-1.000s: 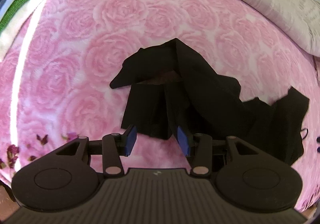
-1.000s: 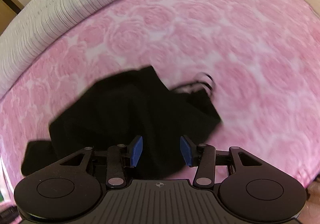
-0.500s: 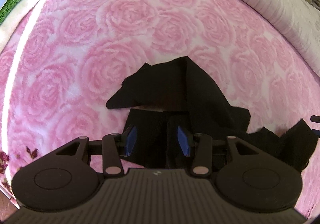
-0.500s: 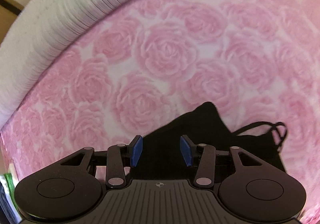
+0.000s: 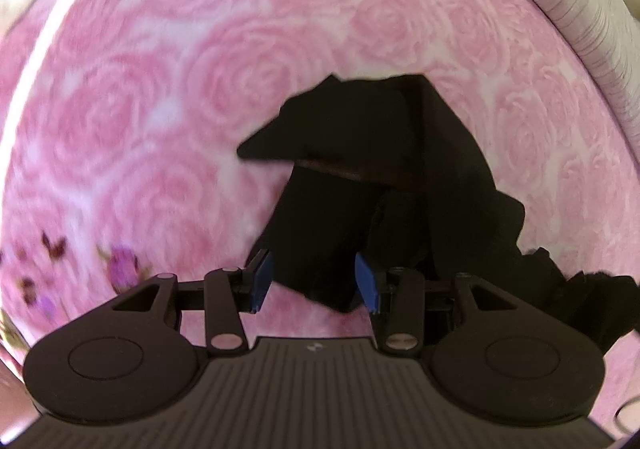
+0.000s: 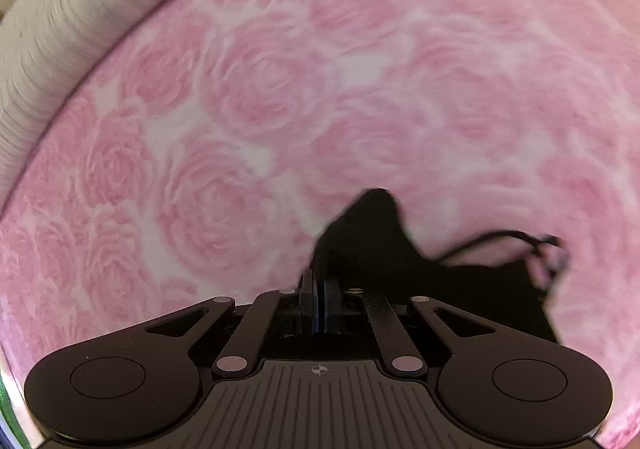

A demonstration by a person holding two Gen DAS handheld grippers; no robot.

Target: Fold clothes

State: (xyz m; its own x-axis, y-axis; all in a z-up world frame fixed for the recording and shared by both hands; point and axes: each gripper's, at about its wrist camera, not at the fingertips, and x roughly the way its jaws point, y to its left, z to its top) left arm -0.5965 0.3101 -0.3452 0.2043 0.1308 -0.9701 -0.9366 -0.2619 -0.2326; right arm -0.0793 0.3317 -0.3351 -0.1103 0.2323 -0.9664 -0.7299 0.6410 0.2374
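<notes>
The right gripper [image 6: 320,307] is clamped on a black garment [image 6: 400,257] lying on the pink blanket [image 6: 280,89]; a cord [image 6: 516,239] trails right.

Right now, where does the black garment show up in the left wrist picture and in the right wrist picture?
Left wrist view: the black garment lies crumpled at centre, reaching down between the open fingers of the left gripper.
Right wrist view: it sits low and right of centre, pinched in the shut right gripper, its drawstring trailing right.
Shared landmark: the pink rose blanket.
</notes>
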